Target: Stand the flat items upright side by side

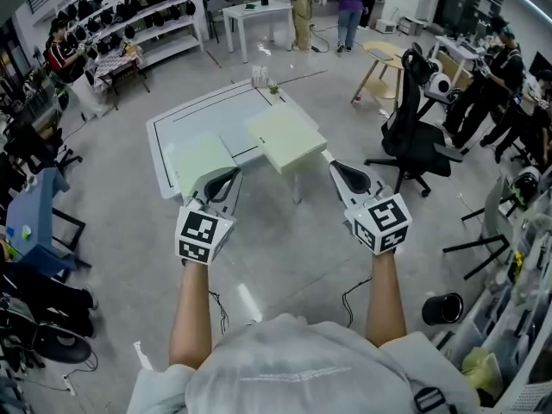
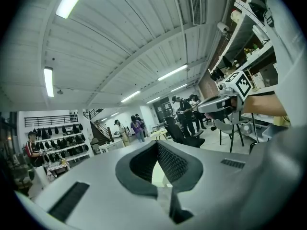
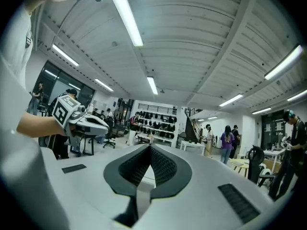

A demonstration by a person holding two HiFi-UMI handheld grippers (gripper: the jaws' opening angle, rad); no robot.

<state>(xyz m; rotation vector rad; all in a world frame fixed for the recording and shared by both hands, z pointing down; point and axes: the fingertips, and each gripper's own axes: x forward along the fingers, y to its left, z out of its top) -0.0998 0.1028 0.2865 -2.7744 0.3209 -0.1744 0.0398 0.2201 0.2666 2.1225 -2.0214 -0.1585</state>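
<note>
White rectangular table [image 1: 162, 158] with a dark line along its rim, on a grey floor. Two flat items lie on it. A thick pale-yellow square slab [image 1: 286, 138] sits at the near right corner and overhangs the edge. A thinner pale-green slab [image 1: 200, 156] sits near left. Black round bin [image 1: 442, 309] on the floor to the right, contents not visible. Left gripper [image 1: 228, 178] and right gripper [image 1: 339, 169] are level by the table's near edge, well apart. Both sets of fingers are pressed together with nothing gripped. Pads [image 3: 163, 166] are dark and ribbed, shells smooth grey.
</note>
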